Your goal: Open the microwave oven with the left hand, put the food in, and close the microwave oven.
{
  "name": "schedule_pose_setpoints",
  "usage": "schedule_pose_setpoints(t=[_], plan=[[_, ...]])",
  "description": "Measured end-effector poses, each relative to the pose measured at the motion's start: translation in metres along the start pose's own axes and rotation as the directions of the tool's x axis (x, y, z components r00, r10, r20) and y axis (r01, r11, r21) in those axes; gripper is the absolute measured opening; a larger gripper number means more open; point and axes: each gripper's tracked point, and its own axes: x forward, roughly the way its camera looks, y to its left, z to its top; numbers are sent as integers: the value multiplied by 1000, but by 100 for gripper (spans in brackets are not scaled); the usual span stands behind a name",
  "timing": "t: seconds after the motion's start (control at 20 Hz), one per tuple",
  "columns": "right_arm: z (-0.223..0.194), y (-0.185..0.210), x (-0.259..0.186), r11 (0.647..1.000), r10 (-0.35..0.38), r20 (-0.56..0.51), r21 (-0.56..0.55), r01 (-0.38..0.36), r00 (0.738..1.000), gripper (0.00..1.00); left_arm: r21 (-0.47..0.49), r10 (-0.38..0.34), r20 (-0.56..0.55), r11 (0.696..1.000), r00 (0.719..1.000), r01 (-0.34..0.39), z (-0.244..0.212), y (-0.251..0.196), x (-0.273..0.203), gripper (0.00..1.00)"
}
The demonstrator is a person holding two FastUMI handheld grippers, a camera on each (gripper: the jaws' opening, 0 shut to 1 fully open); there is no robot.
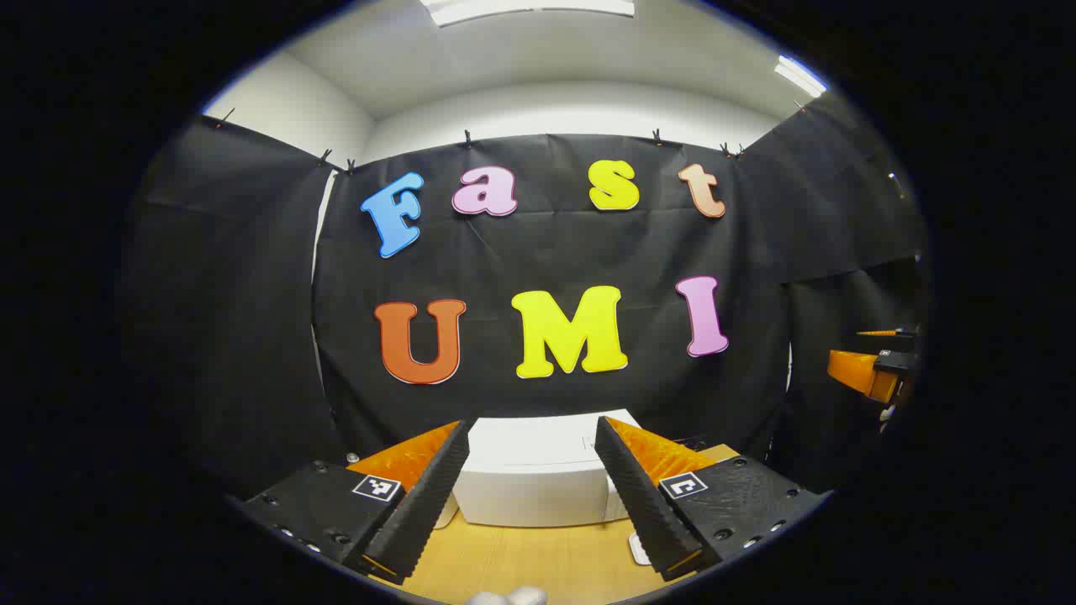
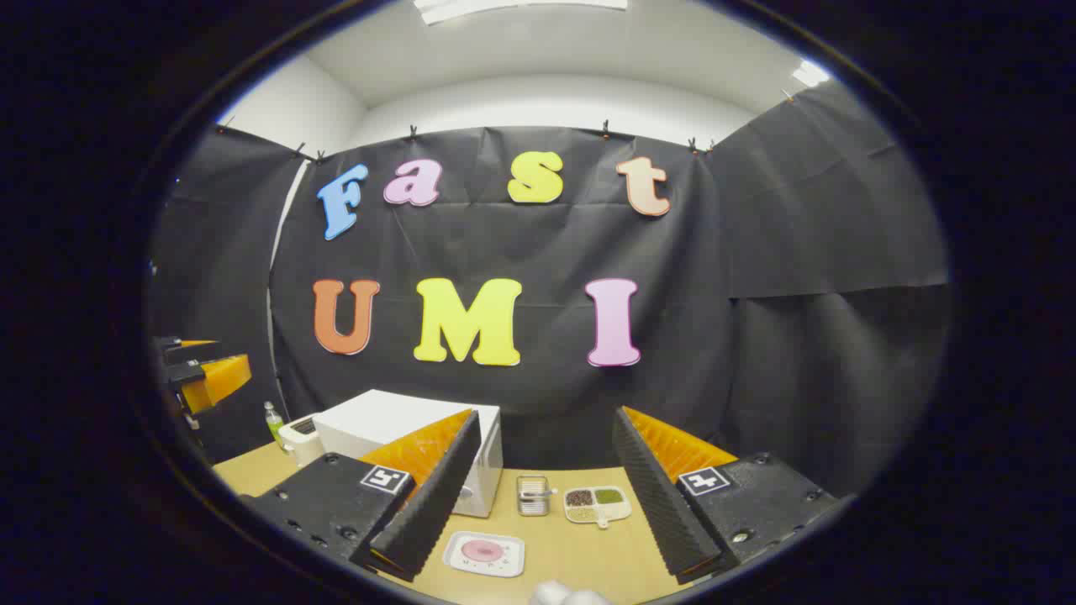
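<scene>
Nothing was begun: both grippers, left gripper (image 1: 534,496) and right gripper (image 2: 546,496), hung with fingers spread and empty, microwave (image 1: 534,475) shut, food plate (image 2: 484,553) at lower centre of the counter (image 2: 572,563).

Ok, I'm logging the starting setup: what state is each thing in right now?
Microwave: on the table, door looks closed.
Left tool: open, holding nothing, facing the microwave.
Right tool: open, holding nothing.
Plate with pink food: on the table, in front of the microwave.
Bottle: upright.
</scene>
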Motion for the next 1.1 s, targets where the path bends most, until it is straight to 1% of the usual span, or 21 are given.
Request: schedule_pose_setpoints(t=[0.05,0.15,0.2,0.4,0.45,0.5,0.55,0.6,0.65,0.75,0.8,0.85,0.95,1.0,1.05,1.1], plan=[[-1,0,1,1000,-2,-2,2,2,1000,100,-4,-3,-2,1000,1000,3,-2,1,3,96],[-2,-1,5,1000,-8,-4,-11,8,1000,100,-11,-5,-5,1000,1000,5,-4,0,7,96],[-3,-1,6,1000,-8,-5,-17,8,1000,96,-9,-2,-5,1000,1000,2,-5,1,9,96],[-3,-2,9,1000,-12,-2,-20,12,1000,96,4,6,3,1000,1000,-6,-3,4,13,95],[-2,-2,9,1000,-9,-1,-21,9,1000,100,1,8,5,1000,1000,-8,-4,4,12,96],[-3,-2,11,1000,-7,0,-26,7,1000,100,-1,9,0,1000,1000,-9,-6,3,12,95],[-2,-2,11,1000,-5,4,-31,5,1000,96,-1,11,-4,1000,1000,-11,-6,3,13,95],[-1,-2,11,999,-4,5,-36,5,1000,100,-2,13,-5,1000,1000,-13,-6,3,12,95],[-1,-2,10,999,-3,9,-41,4,1000,96,-1,16,-6,1000,1000,-16,-7,4,12,96],[2,-2,11,999,-2,14,-47,3,1000,96,2,19,-3,1000,1000,-19,-7,3,12,96],[2,-2,11,999,-1,16,-49,2,1000,100,3,20,-5,1000,1000,-20,-9,3,13,96],[2,-3,11,999,-1,17,-51,2,1000,100,2,19,-5,1000,1000,-19,-10,2,14,96],[4,-6,9,999,-4,23,-53,5,1000,100,-3,15,-8,1000,1000,-15,-18,-2,18,95],[5,-6,8,999,-3,26,-53,5,1000,96,-10,7,-12,1000,1000,-7,-25,-7,21,96],[6,-8,8,998,-3,29,-55,5,1000,100,-16,-1,-19,1000,1000,0,-34,-12,24,96],[8,-11,7,998,-7,30,-59,9,1000,100,-15,-4,-22,1000,1000,4,-44,-16,28,96]])
